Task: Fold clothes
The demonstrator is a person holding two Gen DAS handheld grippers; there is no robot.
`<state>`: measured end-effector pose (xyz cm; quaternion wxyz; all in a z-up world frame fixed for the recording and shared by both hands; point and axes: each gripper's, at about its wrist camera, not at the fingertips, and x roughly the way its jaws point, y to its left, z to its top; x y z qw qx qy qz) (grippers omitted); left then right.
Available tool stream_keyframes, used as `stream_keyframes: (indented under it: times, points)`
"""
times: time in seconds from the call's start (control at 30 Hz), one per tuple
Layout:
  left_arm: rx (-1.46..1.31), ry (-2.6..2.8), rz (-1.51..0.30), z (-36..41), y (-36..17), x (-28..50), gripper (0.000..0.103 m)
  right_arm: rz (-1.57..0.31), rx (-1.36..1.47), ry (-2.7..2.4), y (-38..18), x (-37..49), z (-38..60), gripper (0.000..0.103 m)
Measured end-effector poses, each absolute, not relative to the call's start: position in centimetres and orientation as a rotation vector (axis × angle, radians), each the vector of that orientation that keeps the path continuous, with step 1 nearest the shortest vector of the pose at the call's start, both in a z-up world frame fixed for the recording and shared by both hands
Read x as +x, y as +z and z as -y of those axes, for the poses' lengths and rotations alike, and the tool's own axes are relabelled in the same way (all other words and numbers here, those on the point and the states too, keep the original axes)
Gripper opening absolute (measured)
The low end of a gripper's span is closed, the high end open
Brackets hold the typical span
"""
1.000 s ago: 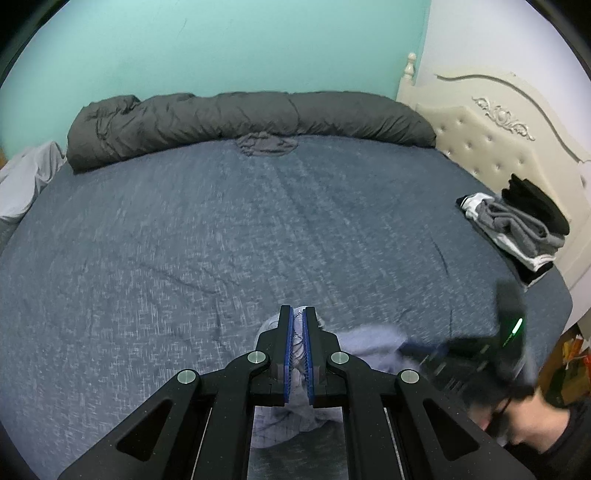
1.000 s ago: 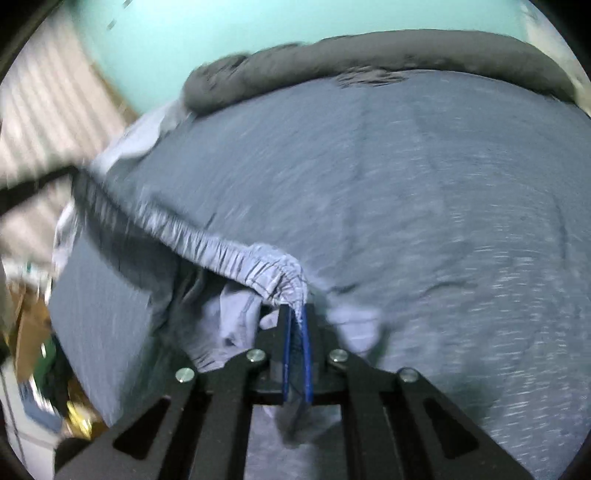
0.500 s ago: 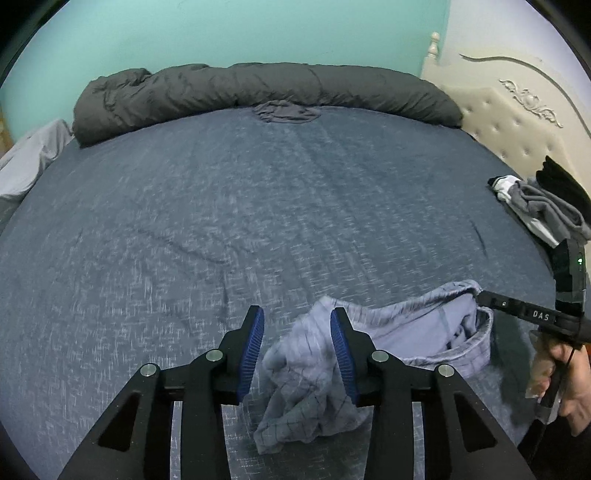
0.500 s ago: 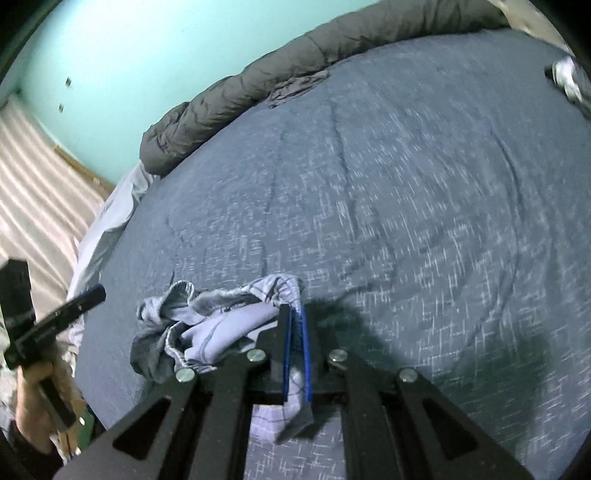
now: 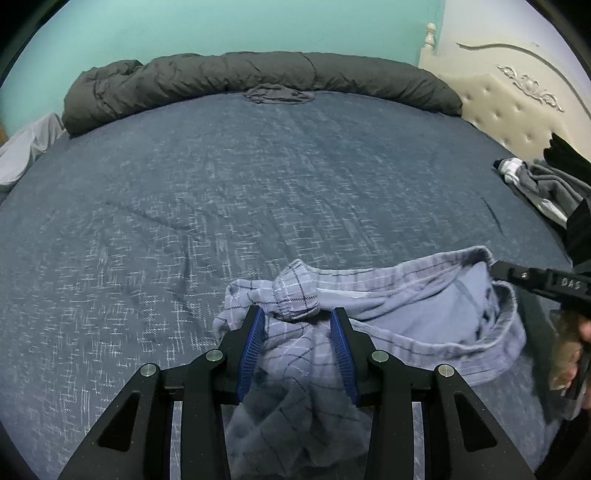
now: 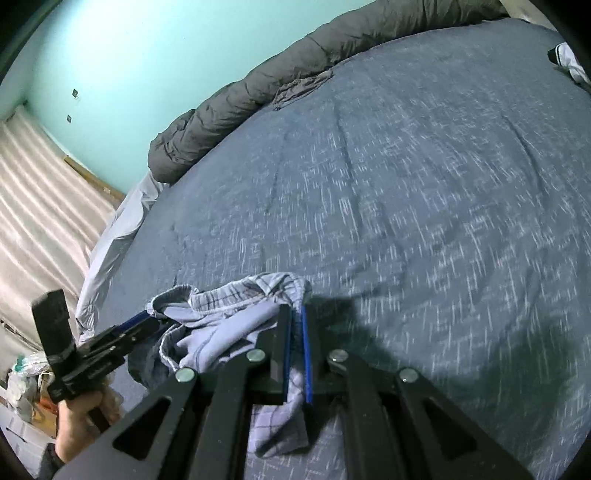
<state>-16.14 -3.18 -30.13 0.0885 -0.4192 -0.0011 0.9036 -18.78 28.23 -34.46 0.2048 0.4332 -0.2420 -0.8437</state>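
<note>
At six o'clock on bed, left gripper has released, fingers apart over checked shorts; right gripper stays clamped on waistband; respread needed.

Bed: I see a blue-grey speckled cover spread over it.
Duvet: dark grey, rolled along the far edge against the teal wall.
Headboard: cream, tufted, with carved trim.
Clothes pile: grey, white and black, by the headboard.
Curtain: pale, striped; possibly a blind, since my view is blurred.
</note>
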Motion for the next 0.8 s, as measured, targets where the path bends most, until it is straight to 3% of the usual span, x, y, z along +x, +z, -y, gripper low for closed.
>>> stream_keyframes:
  times: [0.07, 0.2, 0.63, 0.7, 0.8]
  points:
    - [-1.252, 2.683, 0.034, 3.8, -30.5, -16.6, 0.020, 0.691, 1.220, -2.336, -35.0, -19.4, -28.4, 0.005]
    - [-1.233, 2.672, 0.054, 4.3, -30.2, -17.5, 0.003, 0.720, 1.234, -2.325, -35.7, -20.5, -28.7, 0.005]
    - [-1.164, 2.769, 0.327, 9.3, -29.4, -19.1, 0.003, 0.748, 1.221, -2.351, -35.7, -22.2, -29.4, 0.008]
    - [-1.172, 2.740, 0.294, 8.6, -29.4, -19.0, 0.003, 0.759, 1.236, -2.352, -36.0, -22.3, -29.4, 0.008]
    - [-1.178, 2.700, 0.221, 7.2, -29.2, -18.9, 0.021, 0.776, 1.264, -2.364, -36.5, -22.2, -29.7, 0.008]
